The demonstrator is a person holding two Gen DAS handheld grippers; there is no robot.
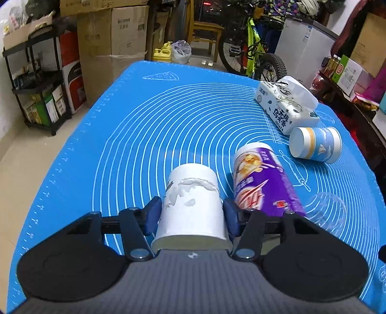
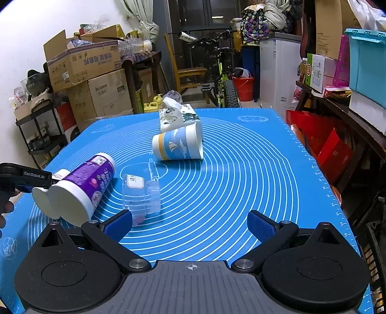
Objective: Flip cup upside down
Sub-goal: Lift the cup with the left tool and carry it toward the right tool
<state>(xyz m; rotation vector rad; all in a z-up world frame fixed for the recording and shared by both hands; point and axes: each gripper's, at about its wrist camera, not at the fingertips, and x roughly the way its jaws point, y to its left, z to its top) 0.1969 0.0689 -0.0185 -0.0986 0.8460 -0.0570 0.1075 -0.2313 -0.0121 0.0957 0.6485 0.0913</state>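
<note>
Clamping the white paper cup [image 1: 193,205] mid-wall, left hand-held gripper [image 1: 191,217] beside purple canister [image 1: 263,183]; light, crushable; right hand-held gripper [image 2: 190,227] spread wide.

1. Both views are evenly and fairly brightly lit, with a cool white cast; no lamp shows in either.
2. Shadows are soft and short: the blue silicone mat with white concentric rings [image 1: 144,135] darkens only faintly beneath the white paper cup with a torn surface [image 1: 193,205].
3. The black plastic gripper housing [image 2: 67,270] carries a dull sheen and no harsh glare.
4. Fisheye distortion is strong: the mat's edges bow, and the stacked brown cardboard boxes [image 2: 91,79] lean inward.
5. The corners vignette to black.
6. The centres are sharp; the background clutter is softer and slightly noisy.
7. The dark doorway at the back [image 2: 205,19] is underexposed.
</note>
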